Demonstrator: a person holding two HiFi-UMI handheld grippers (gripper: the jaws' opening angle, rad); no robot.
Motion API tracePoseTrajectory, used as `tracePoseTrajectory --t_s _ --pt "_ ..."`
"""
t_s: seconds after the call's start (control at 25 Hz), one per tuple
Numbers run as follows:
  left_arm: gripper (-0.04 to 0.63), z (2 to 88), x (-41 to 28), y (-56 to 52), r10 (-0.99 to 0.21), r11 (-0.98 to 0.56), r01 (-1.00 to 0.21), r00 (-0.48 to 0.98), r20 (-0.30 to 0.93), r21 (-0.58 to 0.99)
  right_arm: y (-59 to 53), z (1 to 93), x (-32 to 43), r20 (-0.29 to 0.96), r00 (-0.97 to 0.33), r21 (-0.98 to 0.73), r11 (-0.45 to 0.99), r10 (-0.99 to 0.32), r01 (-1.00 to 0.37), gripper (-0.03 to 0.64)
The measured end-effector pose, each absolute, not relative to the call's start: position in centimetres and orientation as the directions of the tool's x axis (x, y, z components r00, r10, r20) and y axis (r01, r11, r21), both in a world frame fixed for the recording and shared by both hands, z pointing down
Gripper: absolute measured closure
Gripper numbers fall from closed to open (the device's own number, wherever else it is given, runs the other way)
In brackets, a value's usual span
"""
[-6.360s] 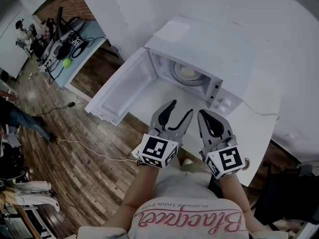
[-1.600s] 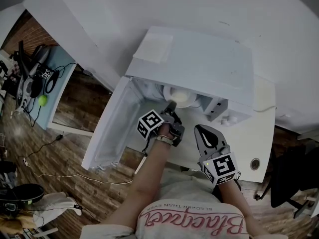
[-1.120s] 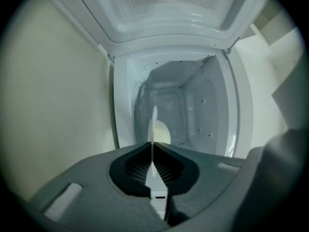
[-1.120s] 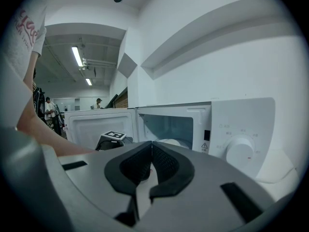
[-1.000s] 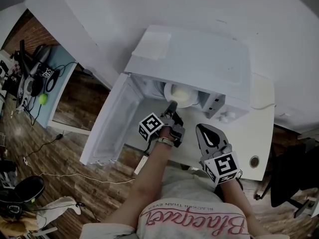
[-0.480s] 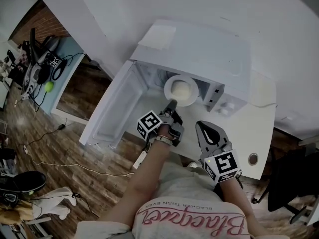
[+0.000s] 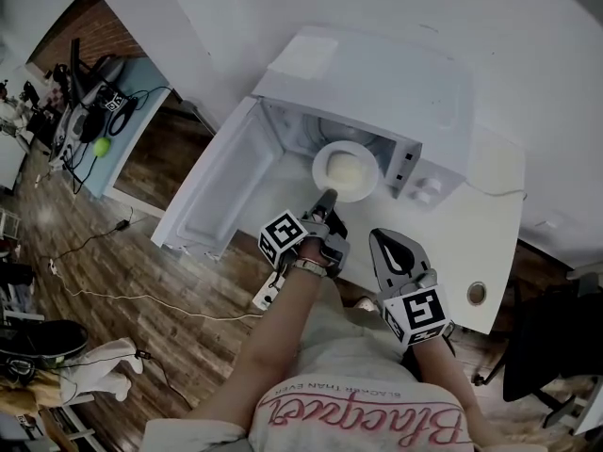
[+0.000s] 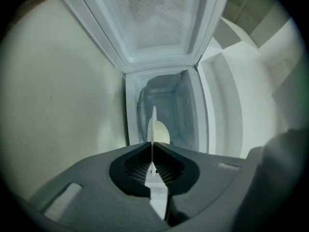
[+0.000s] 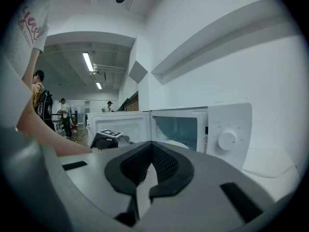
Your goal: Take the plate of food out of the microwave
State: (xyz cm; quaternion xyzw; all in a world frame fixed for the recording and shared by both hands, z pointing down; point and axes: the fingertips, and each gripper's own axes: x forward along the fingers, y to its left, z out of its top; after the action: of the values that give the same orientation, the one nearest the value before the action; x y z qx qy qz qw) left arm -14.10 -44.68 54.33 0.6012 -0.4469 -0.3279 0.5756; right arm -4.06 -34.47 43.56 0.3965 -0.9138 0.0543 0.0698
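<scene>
A white plate [image 7: 346, 171] with a pale mound of food hangs level just outside the open microwave [image 7: 377, 83], over the table. My left gripper [image 7: 327, 197] is shut on the plate's near rim. In the left gripper view the plate [image 8: 153, 127] shows edge-on between the closed pads, with the empty cavity [image 8: 166, 103] behind it. My right gripper [image 7: 379, 237] is shut on nothing, held back to the right near the table's front. From the right gripper [image 9: 150, 148] I see the microwave's front and its dial [image 9: 227, 139].
The microwave door [image 7: 215, 191] stands swung wide to the left. The white table [image 7: 471, 238] has a round cable hole [image 7: 477, 295] at its right front. A pale sheet [image 7: 301, 56] lies on the microwave's top. Wood floor with a cable [image 7: 122, 295] lies left.
The left gripper has drawn the plate out of the cavity toward me; it now sits outside the opening. The right gripper has stayed where it was, shut.
</scene>
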Motion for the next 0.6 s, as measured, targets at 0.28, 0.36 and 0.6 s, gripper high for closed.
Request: tracePoseTrajectory --t_s 0.28,0.36,0.6 --pt "0.578 53.8 -14.1 -43.3 -0.914 0.050 -0.156 0.391 0.108 0.987 -33.1 43.6 -4.6 0.161 -0.688 -0.048 0.691 -0.708 -0.722 0.606" --pt "0.578 53.6 -14.1 -43.0 -0.915 0.044 -0.153 0.391 0.101 0.987 -32.9 43.5 -4.7 0.157 -0.689 -0.043 0.692 -0.708 -0.721 0.606" --pt "0.578 53.1 -14.2 -42.5 -0.909 0.032 -0.149 0.407 0.091 0.988 -32.8 43.1 -5.1 0.137 -0.680 -0.034 0.682 -0.720 -0.730 0.606"
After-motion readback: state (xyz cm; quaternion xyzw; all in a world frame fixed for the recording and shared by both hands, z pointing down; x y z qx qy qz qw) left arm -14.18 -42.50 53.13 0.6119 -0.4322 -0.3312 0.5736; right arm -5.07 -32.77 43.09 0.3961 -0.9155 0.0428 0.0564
